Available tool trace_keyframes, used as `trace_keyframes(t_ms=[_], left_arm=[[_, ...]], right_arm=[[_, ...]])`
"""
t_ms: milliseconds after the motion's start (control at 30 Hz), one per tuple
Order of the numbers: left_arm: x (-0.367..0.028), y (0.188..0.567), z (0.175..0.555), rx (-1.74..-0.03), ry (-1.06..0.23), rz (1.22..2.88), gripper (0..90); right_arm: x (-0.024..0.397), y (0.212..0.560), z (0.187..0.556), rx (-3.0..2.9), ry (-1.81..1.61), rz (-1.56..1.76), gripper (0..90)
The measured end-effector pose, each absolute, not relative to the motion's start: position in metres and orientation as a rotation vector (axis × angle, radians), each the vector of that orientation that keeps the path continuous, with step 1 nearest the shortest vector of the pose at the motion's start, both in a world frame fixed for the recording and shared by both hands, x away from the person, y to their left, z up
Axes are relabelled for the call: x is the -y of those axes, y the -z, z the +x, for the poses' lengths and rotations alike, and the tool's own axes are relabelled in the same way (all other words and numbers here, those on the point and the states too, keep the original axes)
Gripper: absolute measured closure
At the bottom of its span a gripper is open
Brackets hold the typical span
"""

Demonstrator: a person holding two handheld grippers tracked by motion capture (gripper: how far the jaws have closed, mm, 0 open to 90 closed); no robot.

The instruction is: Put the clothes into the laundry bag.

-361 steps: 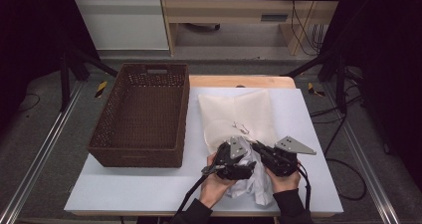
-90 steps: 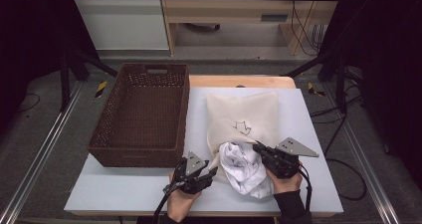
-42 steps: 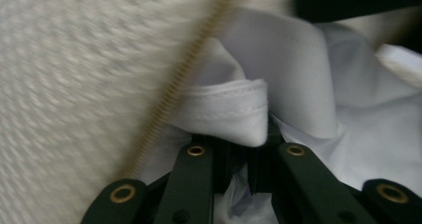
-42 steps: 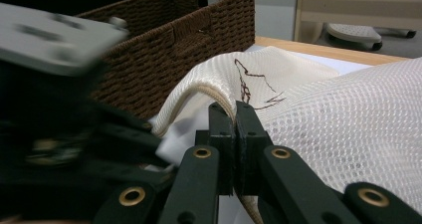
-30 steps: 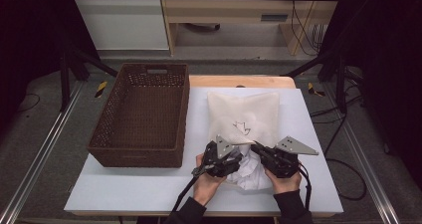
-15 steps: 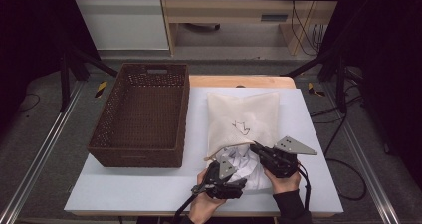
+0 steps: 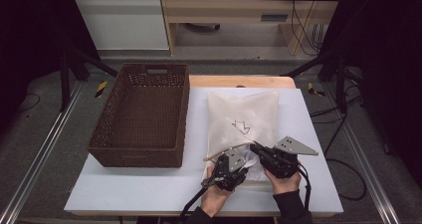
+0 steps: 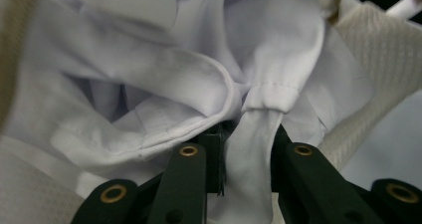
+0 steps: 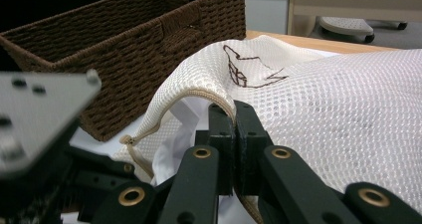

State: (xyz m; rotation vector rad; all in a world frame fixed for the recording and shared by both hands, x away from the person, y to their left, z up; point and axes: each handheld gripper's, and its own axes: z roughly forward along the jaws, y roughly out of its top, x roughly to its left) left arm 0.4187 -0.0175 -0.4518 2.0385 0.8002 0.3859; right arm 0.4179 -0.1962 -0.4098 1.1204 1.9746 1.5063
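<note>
A cream mesh bag (image 7: 244, 114) with a dark printed mark lies on the white table, its mouth toward the person. A white garment (image 7: 255, 168) bulges out of that mouth. My left gripper (image 7: 242, 165) is at the mouth. Its jaws have just been closing, and in the left gripper view the left gripper (image 8: 247, 152) is shut on a fold of the white garment (image 8: 164, 84), with the mesh bag (image 8: 368, 50) beside it. My right gripper (image 9: 234, 117) is shut on the corded rim of the bag (image 9: 338, 99) and holds it up; it also appears as the right gripper (image 7: 255, 147) in the high view.
A brown wicker basket (image 7: 142, 114) stands left of the bag, close to it, and its wall (image 9: 124, 40) rises beyond the bag's rim. The table (image 7: 124, 189) has bare white room in front of the basket. Beyond the table's far edge is a wooden desk (image 7: 234, 15).
The left gripper dipped toward the front edge, then returned to the bag's mouth, and its jaws closed on the white garment. The right gripper has kept still on the rim.
</note>
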Motion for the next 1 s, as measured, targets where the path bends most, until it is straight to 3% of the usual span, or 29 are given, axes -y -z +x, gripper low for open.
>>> trace_keyframes(t_ms=[133,233,333,500,600,667,733,767,833,867,933,1000], left_arm=[[0.022,0.446,0.436,-0.836,-0.448,2.032,77.9],[0.027,0.470,0.458,-0.916,-0.510,2.073,77.0],[0.019,0.479,0.461,-0.935,-0.449,2.012,73.2],[0.013,0.468,0.443,-0.870,-0.446,2.017,48.7],[0.011,0.464,0.434,-0.841,-0.456,2.025,40.8],[0.008,0.461,0.426,-0.823,-0.446,2.025,40.3],[0.005,0.460,0.421,-0.820,-0.440,2.018,41.8],[0.004,0.461,0.420,-0.805,-0.429,2.017,52.9],[0.004,0.462,0.422,-0.807,-0.424,2.023,64.4],[0.005,0.464,0.424,-0.808,-0.402,2.024,64.4],[0.009,0.469,0.430,-0.814,-0.383,2.038,76.4],[0.016,0.477,0.437,-0.821,-0.370,2.069,78.1]], right_arm=[[0.197,0.409,0.417,-1.969,-1.515,1.123,88.2],[0.197,0.410,0.417,-1.973,-1.497,1.135,88.2],[0.198,0.415,0.420,-1.982,-1.473,1.152,88.2],[0.199,0.418,0.422,-1.988,-1.465,1.165,88.1],[0.200,0.418,0.422,-1.979,-1.474,1.166,87.9],[0.201,0.418,0.422,-1.976,-1.476,1.168,87.9],[0.202,0.418,0.422,-1.968,-1.481,1.174,87.9],[0.202,0.417,0.421,-1.968,-1.475,1.170,87.8],[0.201,0.417,0.422,-1.965,-1.478,1.173,87.9],[0.201,0.417,0.422,-1.965,-1.478,1.173,87.9],[0.200,0.418,0.422,-1.968,-1.478,1.174,88.0],[0.200,0.418,0.422,-1.972,-1.478,1.176,88.0]])
